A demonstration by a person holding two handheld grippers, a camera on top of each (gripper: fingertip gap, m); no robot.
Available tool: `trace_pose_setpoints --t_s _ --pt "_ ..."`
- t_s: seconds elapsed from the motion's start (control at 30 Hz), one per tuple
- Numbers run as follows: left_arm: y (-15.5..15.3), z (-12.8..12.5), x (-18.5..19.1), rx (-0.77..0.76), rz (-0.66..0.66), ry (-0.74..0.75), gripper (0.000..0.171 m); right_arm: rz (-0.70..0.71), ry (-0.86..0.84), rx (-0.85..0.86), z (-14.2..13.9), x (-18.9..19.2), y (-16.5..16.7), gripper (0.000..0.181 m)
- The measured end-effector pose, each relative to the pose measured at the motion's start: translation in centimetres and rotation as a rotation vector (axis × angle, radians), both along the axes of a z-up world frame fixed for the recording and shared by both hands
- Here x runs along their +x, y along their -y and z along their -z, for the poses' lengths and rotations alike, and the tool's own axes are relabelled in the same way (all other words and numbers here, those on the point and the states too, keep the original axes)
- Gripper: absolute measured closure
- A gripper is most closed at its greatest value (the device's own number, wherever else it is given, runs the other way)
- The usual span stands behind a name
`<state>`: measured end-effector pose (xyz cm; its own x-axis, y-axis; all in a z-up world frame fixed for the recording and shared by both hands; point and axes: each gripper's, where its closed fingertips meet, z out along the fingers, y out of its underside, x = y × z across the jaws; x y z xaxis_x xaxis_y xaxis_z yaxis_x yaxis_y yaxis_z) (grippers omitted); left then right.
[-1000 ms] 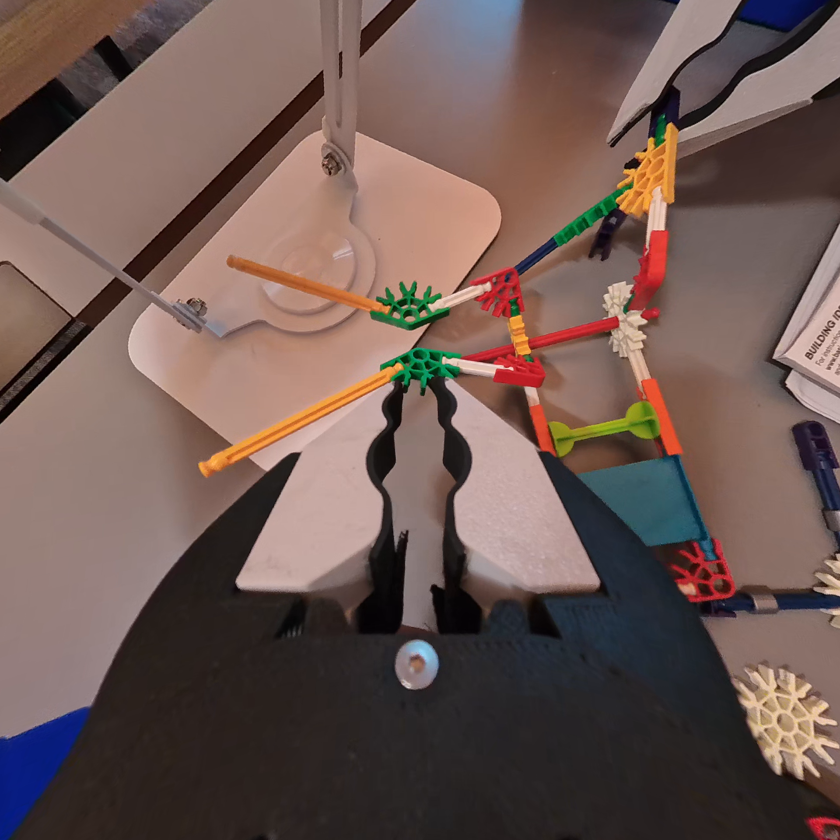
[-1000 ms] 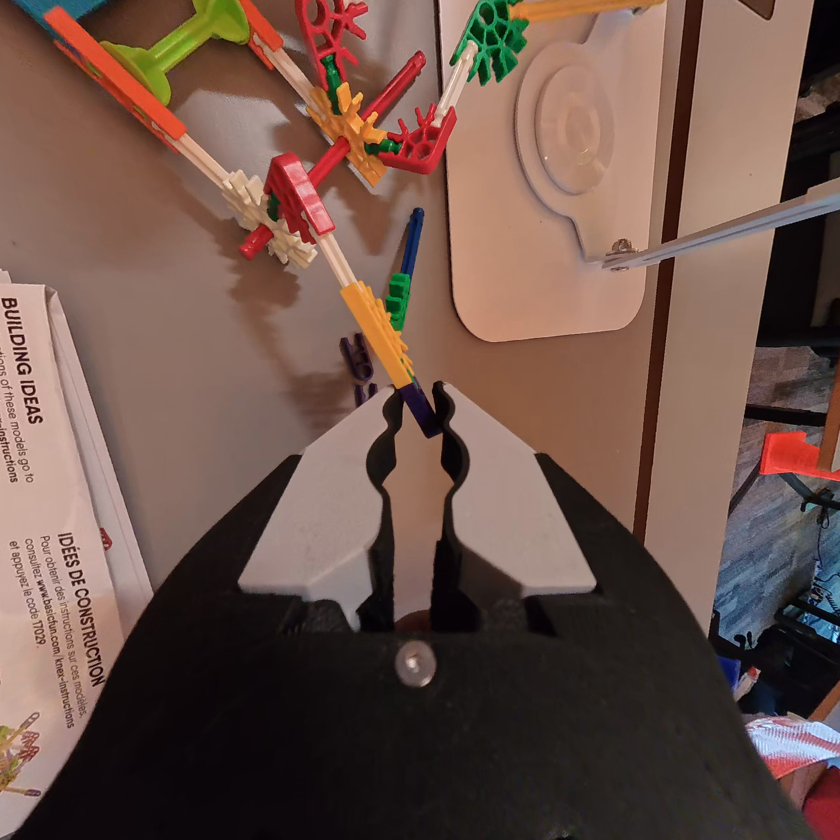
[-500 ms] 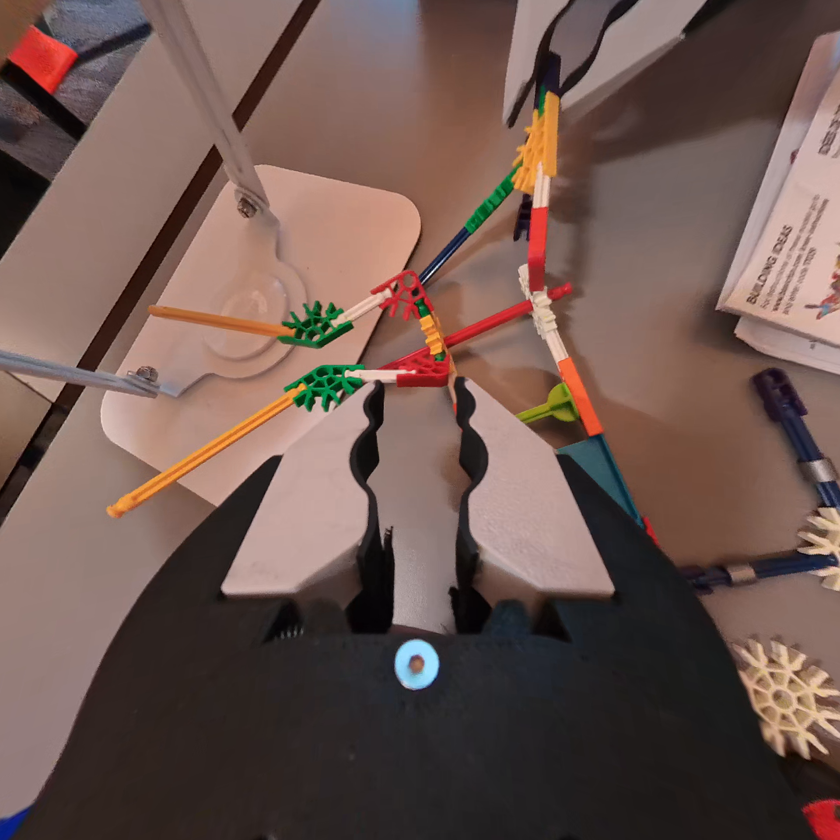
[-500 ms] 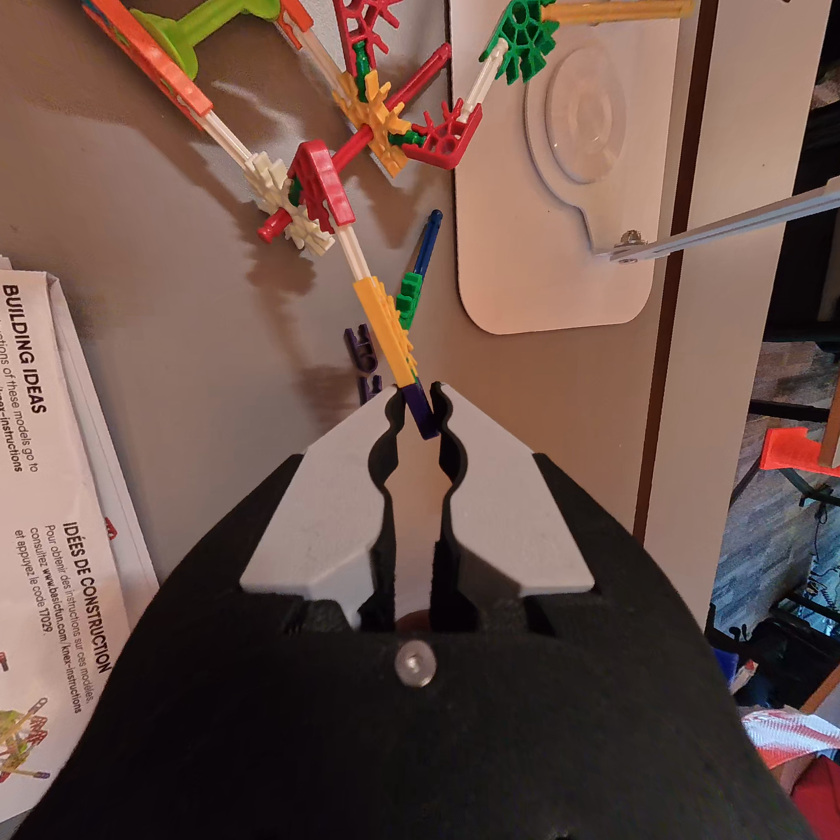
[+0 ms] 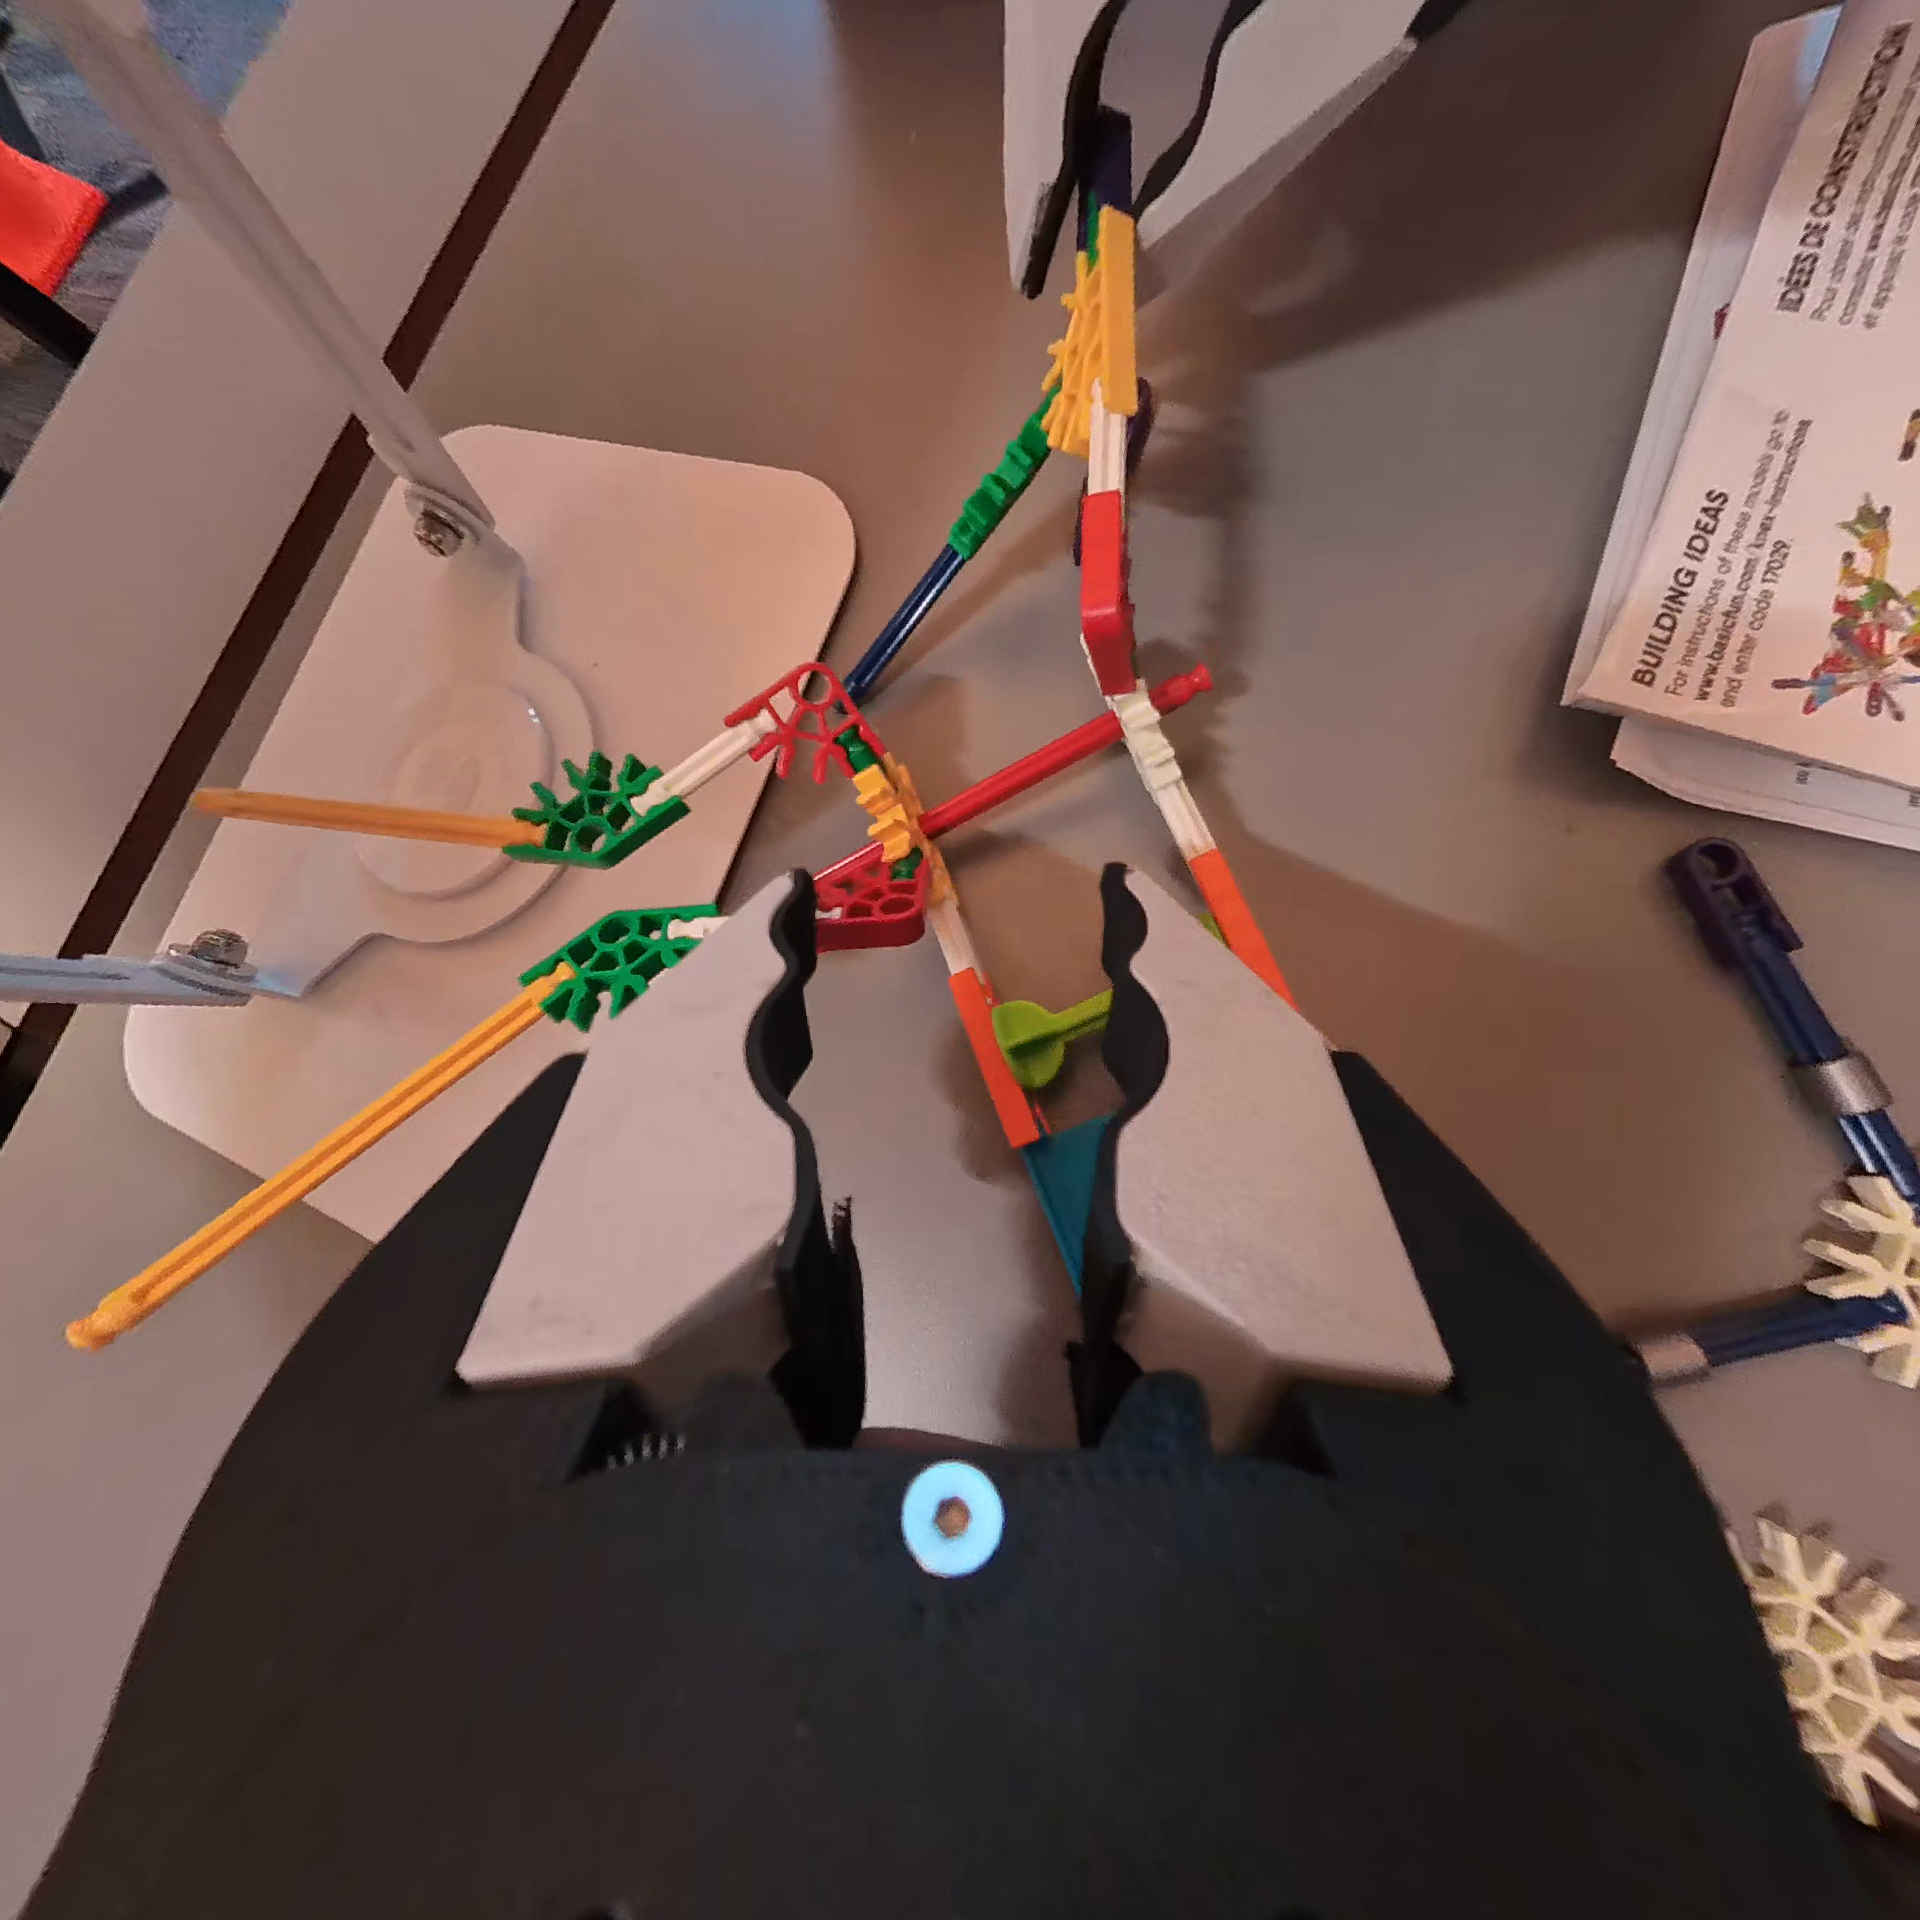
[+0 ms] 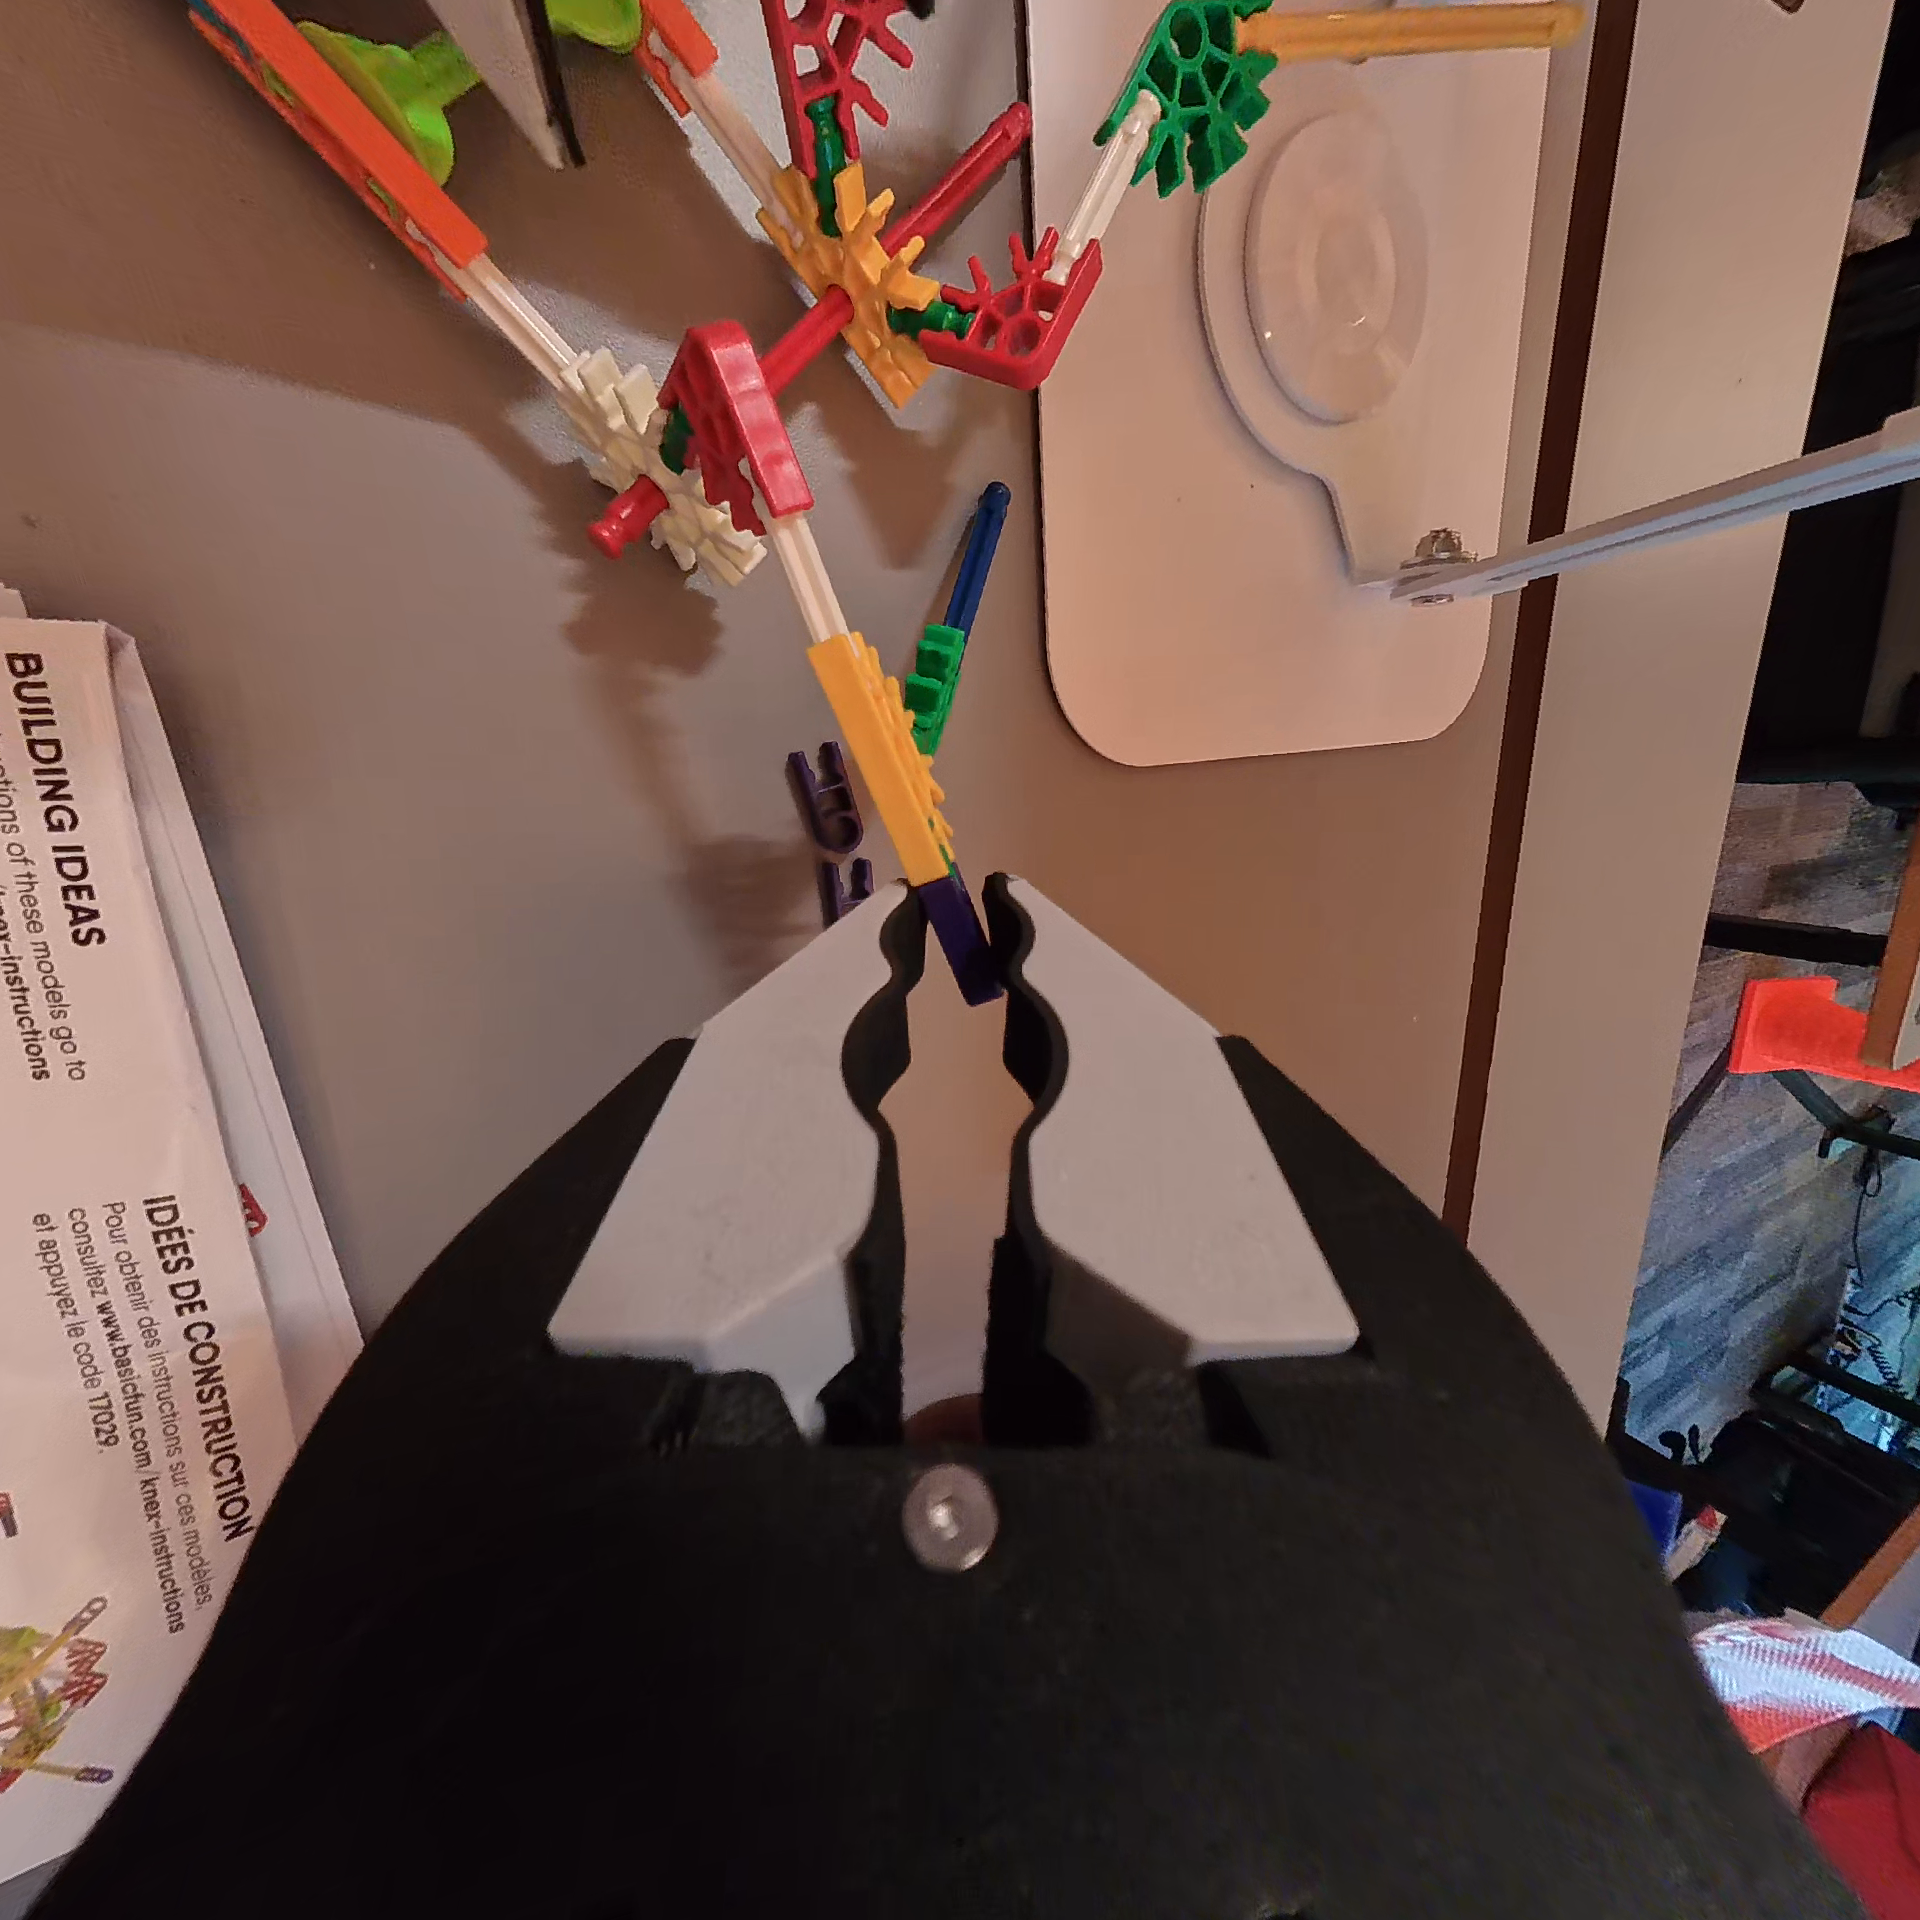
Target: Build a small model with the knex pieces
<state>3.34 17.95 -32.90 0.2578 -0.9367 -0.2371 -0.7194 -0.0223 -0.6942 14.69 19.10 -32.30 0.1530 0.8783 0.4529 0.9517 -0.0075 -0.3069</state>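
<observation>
The colourful plastic rod-and-connector toy frame [image 5: 1107, 623] hangs above the grey worktop [image 5: 1455, 644], its dark blue end piece [image 6: 958, 940] clamped in the right claw [image 6: 951, 894]. The left claw [image 5: 956, 904] is apart around the orange rod [image 5: 992, 1049] – closing askew may pop a joint.

1. A grey-brown desk [image 5: 1455, 644] is carrying everything.
2. A white stand base plate [image 5: 665, 582] is lying at its far left edge.
3. A stack of printed leaflets [image 5: 1787, 499] is lying to the right.
4. Loose blue rods [image 5: 1787, 997] and cream snowflake connectors [image 5: 1870, 1262] are lying near the leaflets.
5. A small purple connector [image 6: 826, 800] is lying beside the plate.
</observation>
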Motion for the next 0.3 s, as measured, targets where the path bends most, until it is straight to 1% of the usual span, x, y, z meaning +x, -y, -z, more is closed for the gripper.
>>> trace_pose_setpoints --t_s 0.3 --pt "-0.06 0.56 0.20 0.007 0.000 -0.012 0.114 -0.002 -0.006 0.013 -0.22 -0.20 -0.09 0.172"
